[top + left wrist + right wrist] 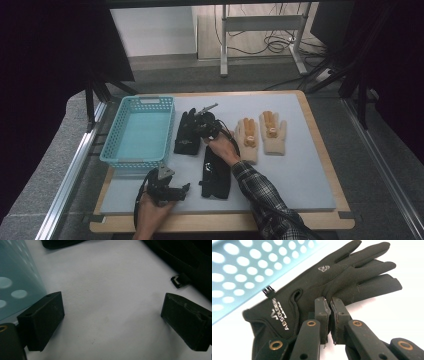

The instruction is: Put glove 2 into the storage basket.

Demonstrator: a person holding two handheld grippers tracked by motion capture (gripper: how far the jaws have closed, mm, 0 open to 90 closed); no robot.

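Observation:
A black glove (342, 272) with white lettering lies flat beside the blue basket (242, 270), fingers pointing away. My right gripper (329, 302) is shut, its two pads pinched together on the glove's lower edge near the thumb. From above, this glove (186, 132) is right of the basket, with the right gripper (204, 126) over its right side. A second black glove (216, 172) lies nearer the front. My left gripper (186, 189) rests low at the front left and stands open (112, 307) over bare mat.
The blue basket (112, 135) stands at the left of the grey mat and looks empty. Two tan knit gloves (248, 136) (272, 132) lie palm-down right of centre. A black glove's edge (185, 257) with a small tab crosses the left gripper view's top right.

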